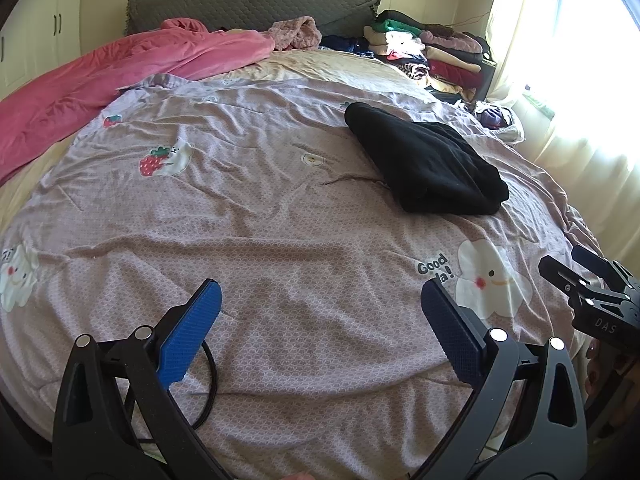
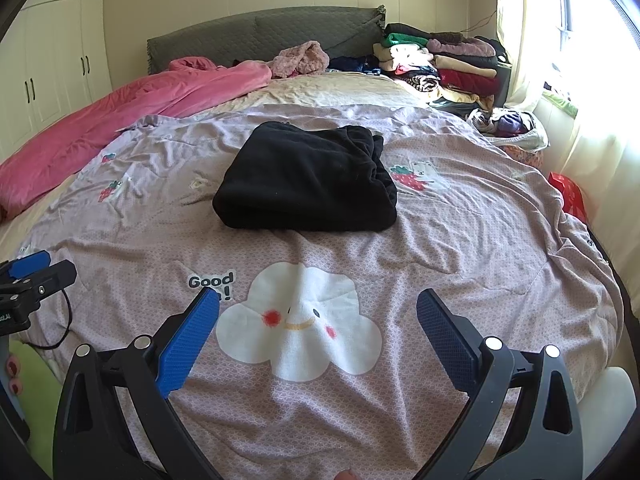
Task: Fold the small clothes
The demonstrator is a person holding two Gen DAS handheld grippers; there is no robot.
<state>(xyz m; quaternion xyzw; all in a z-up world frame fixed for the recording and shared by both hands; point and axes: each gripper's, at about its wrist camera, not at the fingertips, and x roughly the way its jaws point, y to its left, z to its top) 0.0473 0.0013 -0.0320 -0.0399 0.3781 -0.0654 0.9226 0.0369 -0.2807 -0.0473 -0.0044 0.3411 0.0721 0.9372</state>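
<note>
A black garment (image 1: 428, 164) (image 2: 308, 178) lies folded into a thick rectangle on the lilac bedspread (image 1: 260, 240) (image 2: 460, 232), in the middle of the bed. My left gripper (image 1: 320, 304) hovers open over the near part of the bedspread, well short and left of the garment, nothing between its blue pads. My right gripper (image 2: 318, 308) is open too, above the white cloud print (image 2: 300, 320), with the garment straight ahead and apart from it. Each gripper shows at the edge of the other's view: the right one (image 1: 568, 276), the left one (image 2: 40, 268).
A pink blanket (image 1: 100, 80) (image 2: 132, 108) lies bunched along the left of the bed. Stacks of folded clothes (image 1: 432, 48) (image 2: 440, 64) sit at the far right by the grey headboard (image 2: 260, 32). A bag of clothes (image 2: 512, 128) and a red bag (image 2: 568, 196) are near the window.
</note>
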